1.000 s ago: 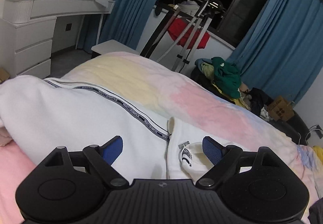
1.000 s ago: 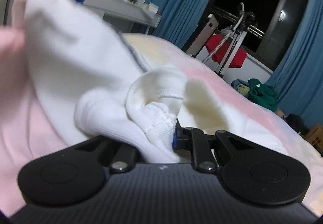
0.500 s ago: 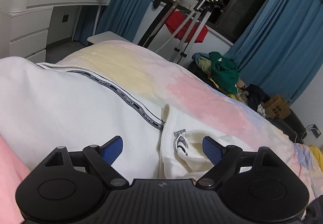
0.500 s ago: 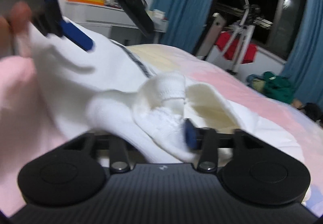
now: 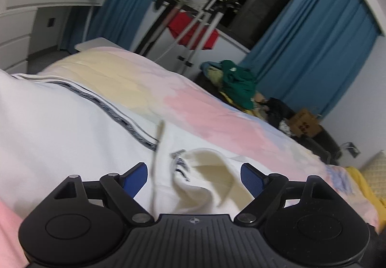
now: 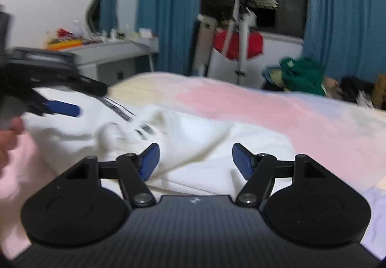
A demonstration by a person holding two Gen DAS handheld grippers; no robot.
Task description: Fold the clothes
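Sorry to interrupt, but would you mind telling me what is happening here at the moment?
A person with a handheld gripper in each hand is folding a white garment with a dark printed stripe, laid on a bed with a pastel blanket. Both the left gripper and the right gripper are open above the crumpled fabric, holding nothing. The garment is bunched, not yet neatly folded. A drying rack and a heap of clothes stand beyond the bed.
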